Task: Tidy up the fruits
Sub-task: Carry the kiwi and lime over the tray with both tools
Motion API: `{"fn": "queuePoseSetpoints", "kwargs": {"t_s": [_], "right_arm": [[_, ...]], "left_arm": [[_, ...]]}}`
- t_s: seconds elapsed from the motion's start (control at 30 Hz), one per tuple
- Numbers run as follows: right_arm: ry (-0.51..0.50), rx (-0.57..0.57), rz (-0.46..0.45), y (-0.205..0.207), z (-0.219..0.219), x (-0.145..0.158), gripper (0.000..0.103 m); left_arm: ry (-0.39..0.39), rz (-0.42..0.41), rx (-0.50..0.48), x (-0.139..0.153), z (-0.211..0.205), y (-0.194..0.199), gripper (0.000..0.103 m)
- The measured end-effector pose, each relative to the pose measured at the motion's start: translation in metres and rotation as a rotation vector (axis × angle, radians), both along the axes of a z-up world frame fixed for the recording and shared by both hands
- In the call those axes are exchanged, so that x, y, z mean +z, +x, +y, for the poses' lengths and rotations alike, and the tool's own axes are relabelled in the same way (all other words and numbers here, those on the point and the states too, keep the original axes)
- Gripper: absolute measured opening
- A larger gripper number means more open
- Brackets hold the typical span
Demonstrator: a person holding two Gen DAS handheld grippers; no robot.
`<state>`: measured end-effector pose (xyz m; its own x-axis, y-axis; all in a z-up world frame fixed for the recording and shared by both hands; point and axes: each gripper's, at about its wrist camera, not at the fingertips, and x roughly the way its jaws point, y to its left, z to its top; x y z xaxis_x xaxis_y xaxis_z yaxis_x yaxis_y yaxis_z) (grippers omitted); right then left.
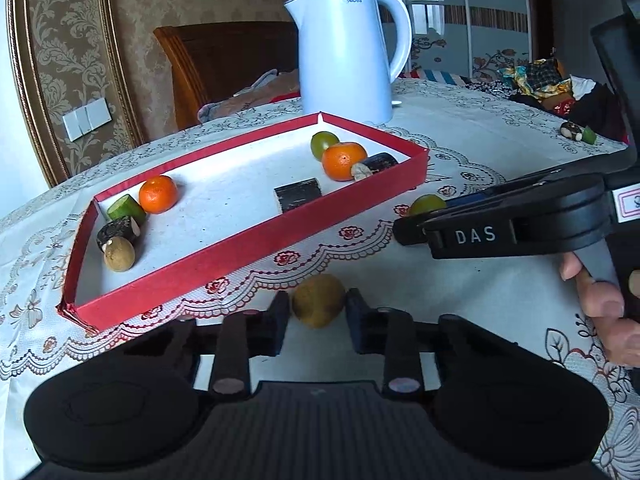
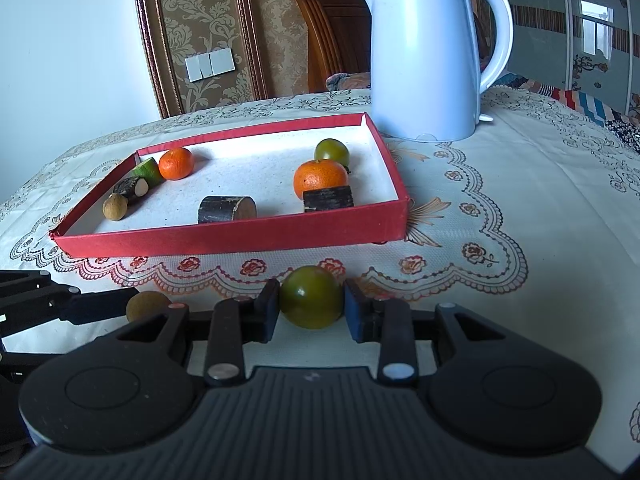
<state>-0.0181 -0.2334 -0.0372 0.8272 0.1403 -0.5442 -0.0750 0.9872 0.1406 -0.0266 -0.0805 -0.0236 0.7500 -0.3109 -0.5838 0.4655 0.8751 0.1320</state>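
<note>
Left tongs (image 1: 318, 312) sitting around a brown round fruit (image 1: 318, 300) on the worktop (image 1: 460, 280), fingers just beside it, not clearly pinching. Right tongs (image 2: 311, 303) closing on a green fruit (image 2: 311, 297), pads touching both sides, in front of the red tray (image 2: 240, 236). Tray holding oranges, dark cane pieces; white kettle (image 2: 424, 48) standing behind.

Two hand-held tongs, both low over the table

Left tongs (image 1: 318, 312): fingers level, pointing forward, parted, with a gap on each side of the brownish fruit (image 1: 319, 300) between them. Right tongs (image 2: 311, 304): fingers level, closed in against both sides of the green fruit (image 2: 311, 297); seen from the left view side-on, bare fingers (image 1: 600, 304) wrapped on the handle.
</note>
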Motion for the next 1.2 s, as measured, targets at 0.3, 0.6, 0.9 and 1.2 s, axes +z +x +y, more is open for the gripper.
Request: {"fn": "queuePoseSetpoints", "kwargs": {"t_s": [0.3, 0.6, 0.9, 1.2], "right_arm": [[0.005, 0.004, -0.005, -0.001, 0.0, 0.0, 0.031], [0.004, 0.015, -0.052, -0.008, 0.001, 0.004, 0.031], [-0.087, 0.021, -0.136, -0.005, 0.012, 0.024, 0.031], [-0.078, 0.003, -0.155, 0.026, 0.017, 0.037, 0.031]], "left_arm": [[-0.027, -0.037, -0.003, 0.005, 0.004, -0.006, 0.027], [-0.132, -0.096, 0.109, 0.02, 0.027, 0.001, 0.027], [-0.177, -0.084, 0.236, 0.03, 0.045, 0.023, 0.027], [-0.151, -0.104, 0.317, 0.039, 0.046, 0.054, 0.027]]}}
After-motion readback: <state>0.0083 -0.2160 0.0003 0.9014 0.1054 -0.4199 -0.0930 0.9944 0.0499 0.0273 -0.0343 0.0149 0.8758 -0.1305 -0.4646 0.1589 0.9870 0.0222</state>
